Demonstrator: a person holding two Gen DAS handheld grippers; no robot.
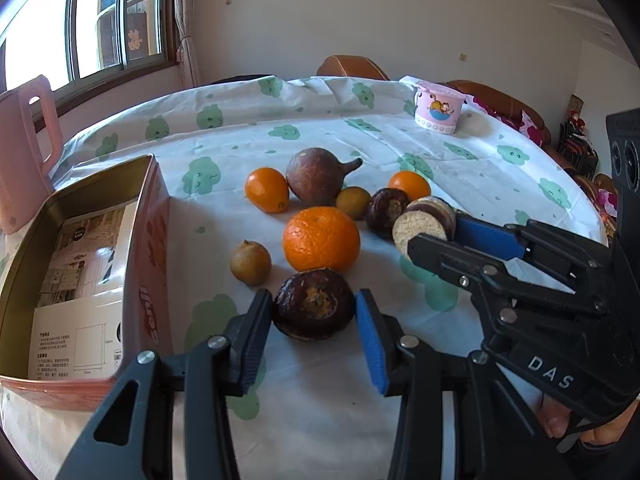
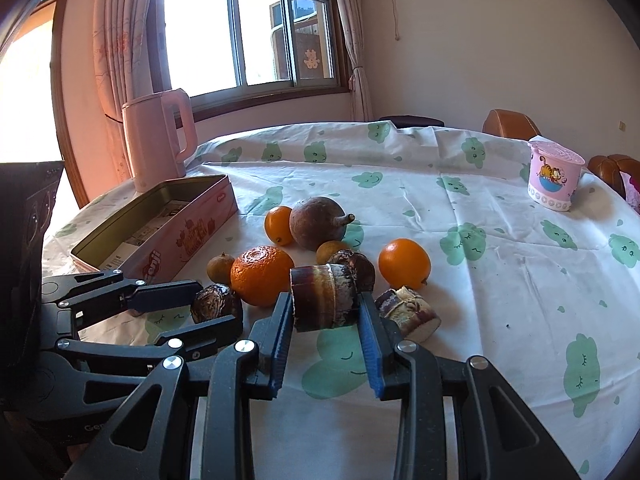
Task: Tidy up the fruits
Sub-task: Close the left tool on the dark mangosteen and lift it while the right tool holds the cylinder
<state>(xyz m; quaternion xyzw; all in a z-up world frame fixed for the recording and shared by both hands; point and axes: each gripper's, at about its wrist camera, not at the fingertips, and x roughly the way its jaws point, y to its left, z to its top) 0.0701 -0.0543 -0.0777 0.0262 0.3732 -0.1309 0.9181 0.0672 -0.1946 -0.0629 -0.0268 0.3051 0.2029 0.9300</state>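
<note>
Two hand-held grippers work over a round table under a white cloth with green cloud prints (image 1: 320, 128). From the left wrist view, the left gripper (image 1: 314, 312) brackets a dark brown water chestnut (image 1: 313, 305); both pads touch or nearly touch its sides, and it rests on the cloth, just in front of a large orange mandarin (image 1: 321, 239). An open pink rectangular tin (image 1: 146, 256) stands to the left. From the right wrist view, the right gripper (image 2: 325, 308) is closed on a short brown-and-white sugarcane segment (image 2: 324, 296), held between its blue pads, with another cut cane piece (image 2: 408, 311) lying just beside its right finger.
</note>
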